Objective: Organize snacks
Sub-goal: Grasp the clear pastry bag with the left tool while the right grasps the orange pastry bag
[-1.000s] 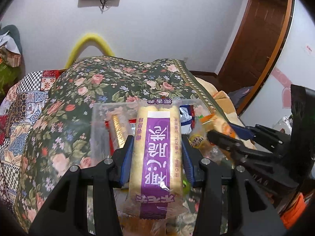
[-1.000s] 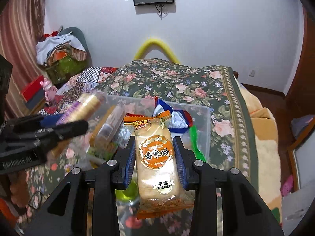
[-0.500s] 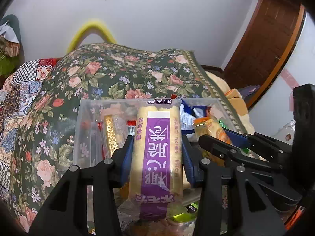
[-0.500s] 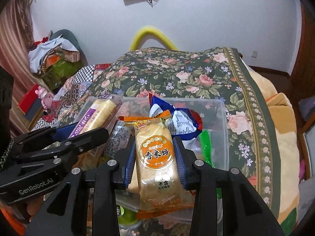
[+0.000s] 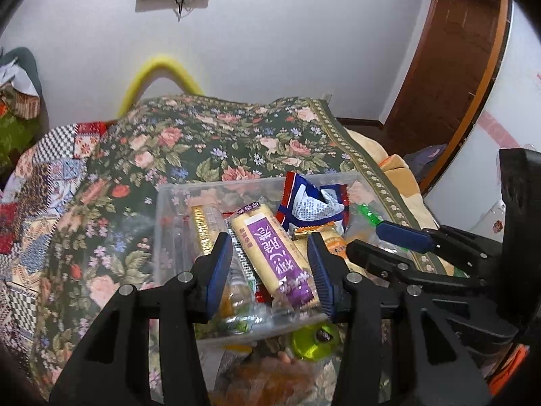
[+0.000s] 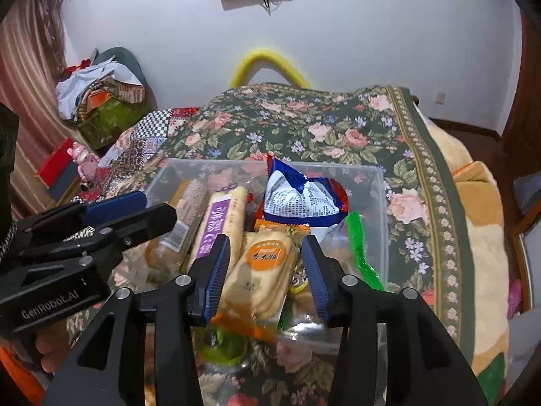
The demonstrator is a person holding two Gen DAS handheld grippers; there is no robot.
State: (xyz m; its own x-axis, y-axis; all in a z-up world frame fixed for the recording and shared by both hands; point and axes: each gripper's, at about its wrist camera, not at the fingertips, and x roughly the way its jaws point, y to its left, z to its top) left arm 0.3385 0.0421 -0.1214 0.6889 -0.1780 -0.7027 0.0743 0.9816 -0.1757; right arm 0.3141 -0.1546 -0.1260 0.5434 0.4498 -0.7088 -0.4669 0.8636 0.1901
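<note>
While both tools (image 5: 270, 270) (image 6: 263, 270) stand wide (right jaws opening), purple-label packet (image 5: 274, 257) lies slanted lengthwise in clear bin (image 5: 162, 223).

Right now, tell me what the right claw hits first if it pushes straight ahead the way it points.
Most likely the orange rice-cracker pack, which lies between the right claw's opening jaws inside the clear bin. Beyond it sits the blue-and-white bag. Depth is hard to judge through the fisheye.

Left gripper (image 5: 270, 270) jaws parted, purple-labelled snack pack (image 5: 274, 257) lying loose between them — inside clear bin (image 5: 162, 223), floral bedspread (image 5: 203, 142) beneath
</note>
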